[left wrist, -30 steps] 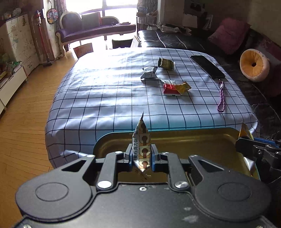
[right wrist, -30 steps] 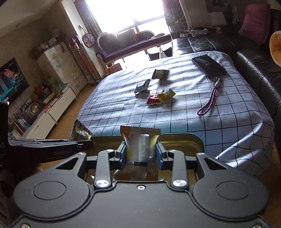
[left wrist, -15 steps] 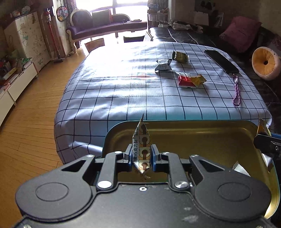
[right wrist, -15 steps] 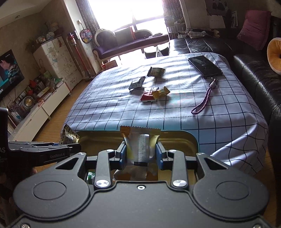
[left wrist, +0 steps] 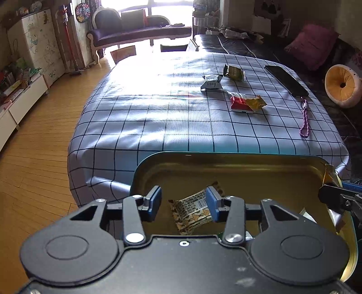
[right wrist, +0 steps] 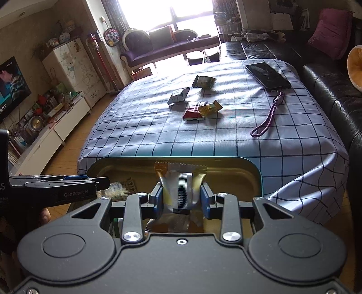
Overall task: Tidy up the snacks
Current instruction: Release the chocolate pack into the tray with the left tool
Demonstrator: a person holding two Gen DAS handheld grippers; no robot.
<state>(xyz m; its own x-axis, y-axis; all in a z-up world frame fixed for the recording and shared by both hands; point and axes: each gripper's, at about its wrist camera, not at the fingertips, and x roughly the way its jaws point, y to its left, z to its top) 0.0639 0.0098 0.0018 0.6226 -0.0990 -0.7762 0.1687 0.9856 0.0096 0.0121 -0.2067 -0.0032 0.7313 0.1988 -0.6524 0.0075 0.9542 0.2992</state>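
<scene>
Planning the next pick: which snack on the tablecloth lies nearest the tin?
The red packet with the gold wrapper against it; the grey and green packets lie farther back.

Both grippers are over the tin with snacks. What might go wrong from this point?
1. The right gripper is clamped on a gold and silver packet near the tin rim's far edge; released there, it might land outside.
2. The left gripper is opening over the dropped brown packet; its pads could snag it when withdrawing.
3. The grippers are close together and may collide.

Strong daylight from window (right wrist: 181,13) ahead of tongs, blown out; glare on cloth (left wrist: 158,74). Corners dim. Fisheye bending at edges. Focus sharp.
</scene>
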